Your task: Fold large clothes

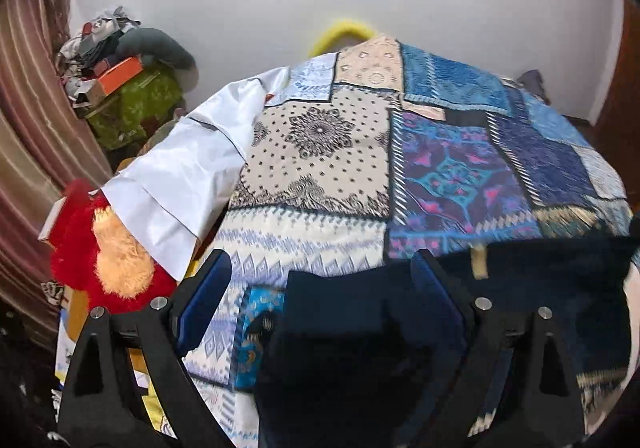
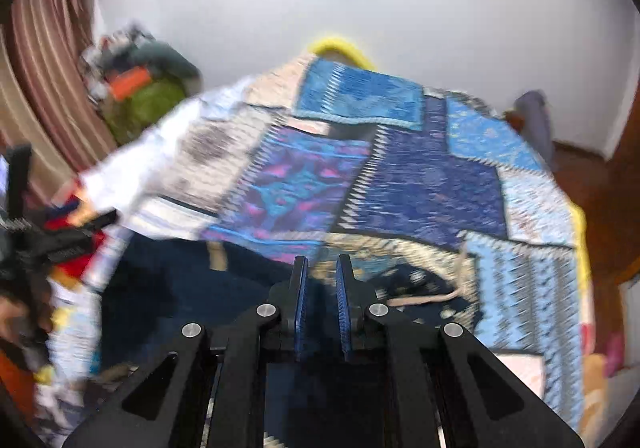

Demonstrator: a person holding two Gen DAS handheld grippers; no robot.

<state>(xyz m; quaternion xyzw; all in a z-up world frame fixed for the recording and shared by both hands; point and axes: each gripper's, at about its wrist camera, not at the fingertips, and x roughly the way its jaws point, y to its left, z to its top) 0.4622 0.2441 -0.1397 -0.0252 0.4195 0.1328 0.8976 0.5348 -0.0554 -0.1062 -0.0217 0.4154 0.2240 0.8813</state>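
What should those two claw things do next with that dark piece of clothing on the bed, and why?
Probably close the left gripper on the dark navy garment. Its jaws stand wide open around the cloth, gripping nothing, while the right gripper looks nearly shut over the same garment on the patchwork bedspread. Both need a hold before any fold.

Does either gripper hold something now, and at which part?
The left gripper is open around the dark navy garment, not gripping. The right gripper is nearly shut over it; a hold cannot be told.
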